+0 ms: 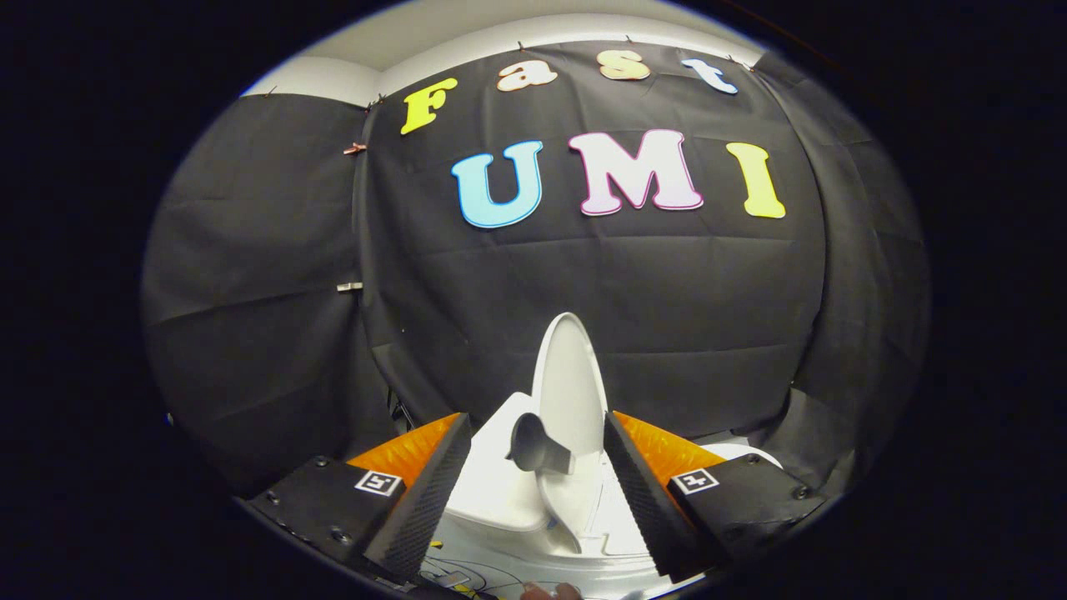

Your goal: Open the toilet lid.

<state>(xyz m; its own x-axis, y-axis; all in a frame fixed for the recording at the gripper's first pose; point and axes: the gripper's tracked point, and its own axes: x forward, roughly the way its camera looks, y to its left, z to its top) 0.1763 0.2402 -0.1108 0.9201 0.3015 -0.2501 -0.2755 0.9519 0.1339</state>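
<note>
Toilet lid [569,383] stands raised on edge between and just beyond the fingers, over the white toilet body [500,487]. Gripper [538,500] is spread wide, gripping nothing; I'd keep one finger's flat face pushing steadily until it rests back.

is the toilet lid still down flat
No, the toilet lid stands raised, seen edge-on between the open gripper fingers, which do not touch it.

Toilet lid [569,379] upright between spread tongs [533,492], untouched.
</note>
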